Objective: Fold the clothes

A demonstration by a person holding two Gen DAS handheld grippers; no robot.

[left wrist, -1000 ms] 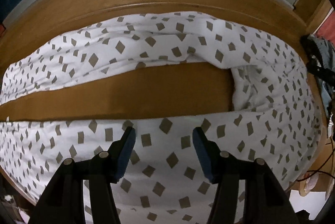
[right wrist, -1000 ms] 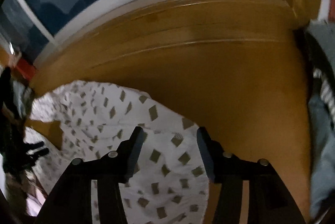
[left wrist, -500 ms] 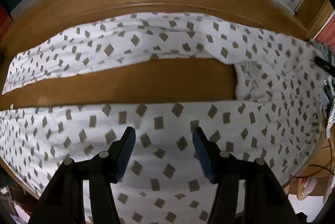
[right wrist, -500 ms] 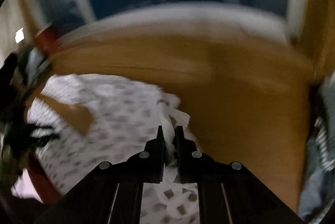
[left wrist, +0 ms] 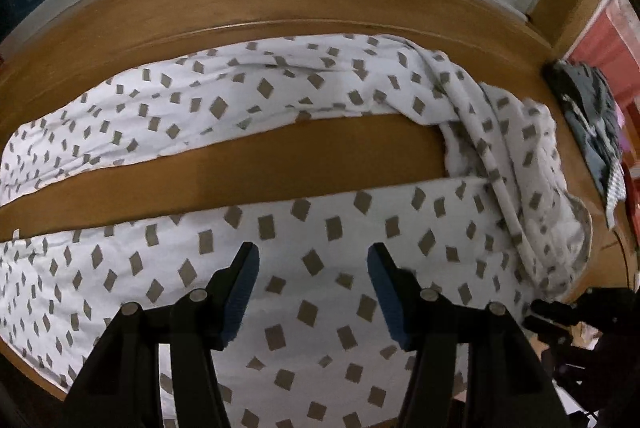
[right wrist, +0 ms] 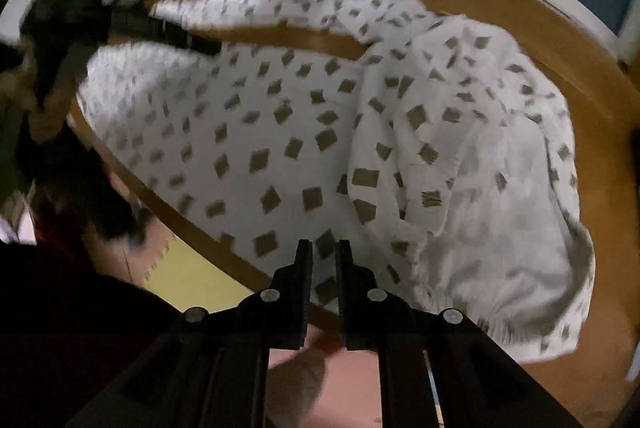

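Two long legs of the patterned trousers (left wrist: pixel 328 228) lie spread across the wooden counter (left wrist: pixel 280 163), a bare strip between them, waist end bunched at the right. Left claw (left wrist: pixel 312 292) hovers wide over the near leg, holding nothing. Right claw (right wrist: pixel 323 260) is nearly closed, seemingly pinching the near waist edge. No fold shows; folding seemingly remains.

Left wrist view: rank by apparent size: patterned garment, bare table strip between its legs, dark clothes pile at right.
1. Patterned garment, largest by far.
2. Bare table strip.
3. Dark clothes pile, smallest, though partly cut off by the frame edge.
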